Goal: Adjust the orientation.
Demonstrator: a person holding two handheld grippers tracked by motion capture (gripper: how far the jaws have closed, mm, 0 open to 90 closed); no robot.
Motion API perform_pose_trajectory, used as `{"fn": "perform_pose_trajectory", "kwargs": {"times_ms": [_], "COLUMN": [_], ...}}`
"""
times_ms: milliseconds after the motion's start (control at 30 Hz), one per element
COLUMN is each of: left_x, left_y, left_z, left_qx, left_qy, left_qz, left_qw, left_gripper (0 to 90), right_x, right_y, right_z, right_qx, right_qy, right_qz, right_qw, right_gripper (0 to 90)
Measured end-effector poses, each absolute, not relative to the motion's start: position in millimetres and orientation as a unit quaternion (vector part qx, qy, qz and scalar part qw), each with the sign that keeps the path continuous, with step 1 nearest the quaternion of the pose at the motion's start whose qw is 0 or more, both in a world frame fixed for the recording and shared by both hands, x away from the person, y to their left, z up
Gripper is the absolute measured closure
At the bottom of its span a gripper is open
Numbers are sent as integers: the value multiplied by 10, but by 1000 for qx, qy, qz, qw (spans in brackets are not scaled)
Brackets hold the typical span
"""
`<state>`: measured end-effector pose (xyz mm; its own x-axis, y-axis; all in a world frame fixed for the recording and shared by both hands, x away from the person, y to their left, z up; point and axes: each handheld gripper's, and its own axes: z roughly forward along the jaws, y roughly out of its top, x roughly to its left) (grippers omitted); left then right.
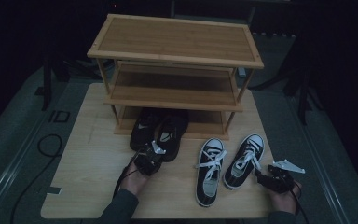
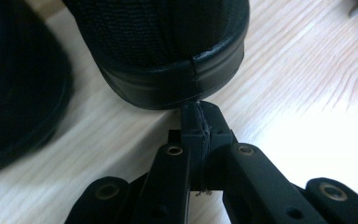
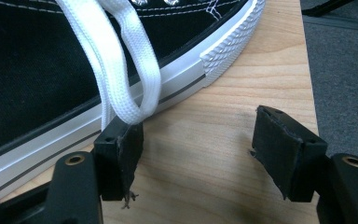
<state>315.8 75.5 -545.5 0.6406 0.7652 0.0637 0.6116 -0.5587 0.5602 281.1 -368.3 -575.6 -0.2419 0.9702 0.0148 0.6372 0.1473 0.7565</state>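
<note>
At frame centre, the closed left gripper [image 1: 154,150] nudges black shoes [image 1: 161,130] partly under the rack [image 1: 175,100]; lower right, the open right gripper [image 3: 198,149] waits beside unshelved sneakers [image 1: 228,163].

Two all-black shoes [image 1: 161,130] lie side by side, toes under the rack's [image 1: 175,95] lowest shelf.

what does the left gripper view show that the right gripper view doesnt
Left gripper view: the left gripper with its jaws shut together, tips right at the black rubber heel of an all-black shoe, and a second dark shoe beside it.

Right gripper view: the right gripper with jaws open and nothing between them, a black sneaker with a white sole, its white lace looping down onto one jaw, and grey floor past the table edge.

Both: black jaws rising from below and the light wooden tabletop.
</note>
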Motion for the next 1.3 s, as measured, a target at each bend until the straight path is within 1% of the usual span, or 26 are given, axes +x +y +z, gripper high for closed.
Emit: {"fn": "perform_pose_trajectory", "kwargs": {"times_ms": [33, 100, 233, 333, 467, 600, 767, 1300], "left_x": [3158, 3179, 3214, 3244, 3288, 3355, 3534, 3840], "left_y": [755, 626, 529, 441, 394, 362, 283, 249], "left_z": [-5455, -5421, -5401, -5371, -5343, -5336, -5335, -5307], "left_qx": [870, 874, 878, 876, 875, 875, 871, 865], "left_qy": [396, 382, 373, 370, 368, 370, 379, 397], "left_qz": [152, 165, 161, 170, 182, 182, 187, 189], "left_qw": [253, 252, 254, 259, 255, 253, 250, 240], "left_gripper": [898, 898, 898, 898, 898, 898, 898, 898], "right_x": [2810, 2810, 2810, 2811, 2811, 2811, 2811, 2812], "right_y": [-3682, -3682, -3682, -3682, -3683, -3682, -3682, -3684], "right_z": [-5756, -5756, -5756, -5756, -5756, -5756, -5756, -5755], "right_qx": [562, 562, 562, 562, 562, 562, 562, 562], "right_qy": [715, 715, 715, 715, 715, 715, 715, 715], "right_qz": [332, 332, 332, 332, 332, 332, 332, 332], "right_qw": [251, 251, 251, 251, 251, 251, 251, 250], "right_gripper": [335, 335, 335, 335, 335, 335, 335, 334]}}
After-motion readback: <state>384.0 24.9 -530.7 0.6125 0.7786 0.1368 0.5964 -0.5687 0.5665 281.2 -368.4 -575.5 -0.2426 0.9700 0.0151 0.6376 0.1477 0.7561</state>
